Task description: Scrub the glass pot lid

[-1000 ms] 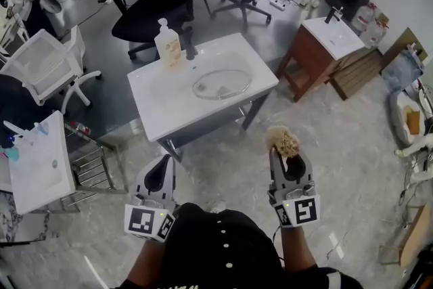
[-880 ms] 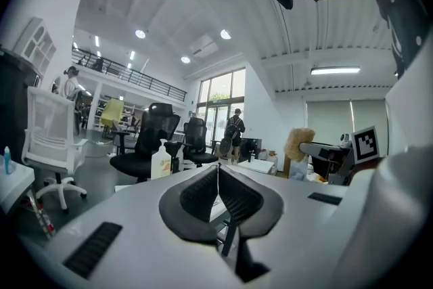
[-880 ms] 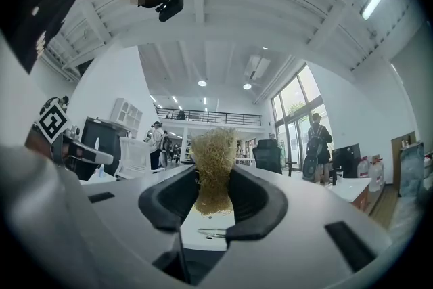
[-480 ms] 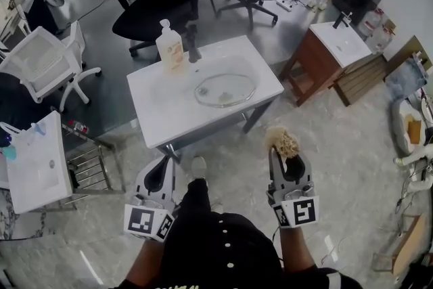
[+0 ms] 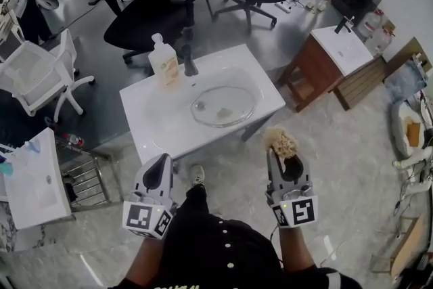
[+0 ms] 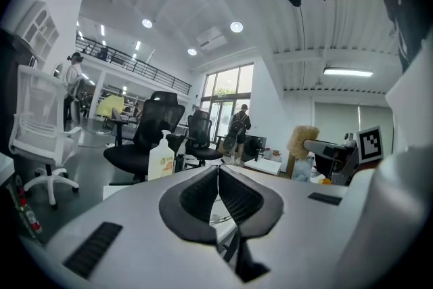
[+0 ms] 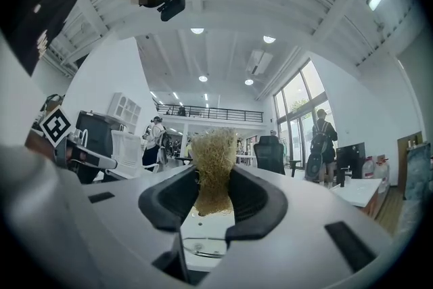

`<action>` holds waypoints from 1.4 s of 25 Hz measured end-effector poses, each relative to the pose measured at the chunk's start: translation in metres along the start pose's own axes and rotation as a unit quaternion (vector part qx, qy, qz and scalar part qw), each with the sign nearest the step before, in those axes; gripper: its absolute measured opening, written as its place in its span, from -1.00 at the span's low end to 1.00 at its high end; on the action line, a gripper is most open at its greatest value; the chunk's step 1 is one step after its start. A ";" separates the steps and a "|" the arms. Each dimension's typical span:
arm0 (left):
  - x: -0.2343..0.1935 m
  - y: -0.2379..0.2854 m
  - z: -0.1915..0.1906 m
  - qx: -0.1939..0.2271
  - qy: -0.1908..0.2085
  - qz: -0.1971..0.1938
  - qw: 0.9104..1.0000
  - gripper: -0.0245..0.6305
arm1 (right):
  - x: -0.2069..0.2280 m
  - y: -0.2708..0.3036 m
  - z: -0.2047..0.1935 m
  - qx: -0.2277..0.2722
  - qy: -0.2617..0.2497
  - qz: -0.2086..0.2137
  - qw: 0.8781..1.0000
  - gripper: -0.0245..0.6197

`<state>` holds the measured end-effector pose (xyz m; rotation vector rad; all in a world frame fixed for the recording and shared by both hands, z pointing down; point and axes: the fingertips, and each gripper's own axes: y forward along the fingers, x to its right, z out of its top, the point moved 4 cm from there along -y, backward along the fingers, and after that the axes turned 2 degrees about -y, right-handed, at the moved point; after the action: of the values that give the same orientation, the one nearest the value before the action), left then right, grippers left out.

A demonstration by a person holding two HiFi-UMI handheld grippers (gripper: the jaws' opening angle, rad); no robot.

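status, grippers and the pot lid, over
Left hand-held gripper shut, empty. Right hand-held gripper shut on fibre scrubber. Glass pot lid in sink, untouched. Nothing in the way.

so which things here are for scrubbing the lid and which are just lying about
For the job: lid, lying in the sink; scrubber, held in the right tongs; soap bottle, probably.
Lying about: office chairs, white chair, wooden vanity.

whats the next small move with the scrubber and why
Probably step closer and bring the right gripper, clamped on the tan fibrous scrubber, forward over the round glass pot lid lying in the white sink basin. Both grippers hang short of the sink, and the shut, empty left gripper touches nothing.
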<state>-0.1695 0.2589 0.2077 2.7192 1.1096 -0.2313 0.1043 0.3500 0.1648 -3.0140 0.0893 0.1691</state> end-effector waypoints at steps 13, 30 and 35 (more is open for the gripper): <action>-0.053 0.118 0.024 -0.005 -0.052 -0.042 0.998 -0.84 | 0.048 0.113 -0.011 -0.004 -0.007 -0.007 1.000 -0.48; -0.107 0.211 0.008 -0.073 -0.082 -0.071 0.991 -0.85 | 0.074 0.203 -0.042 -0.036 -0.020 -0.014 0.999 -0.48; -0.117 0.222 -0.004 -0.085 -0.100 -0.048 0.990 -0.85 | 0.080 0.228 -0.051 -0.038 -0.019 0.013 0.999 -0.48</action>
<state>-0.0956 0.0257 0.2638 2.4363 1.1460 -0.3959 0.1748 0.1139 0.1795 -3.0855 0.1221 0.2392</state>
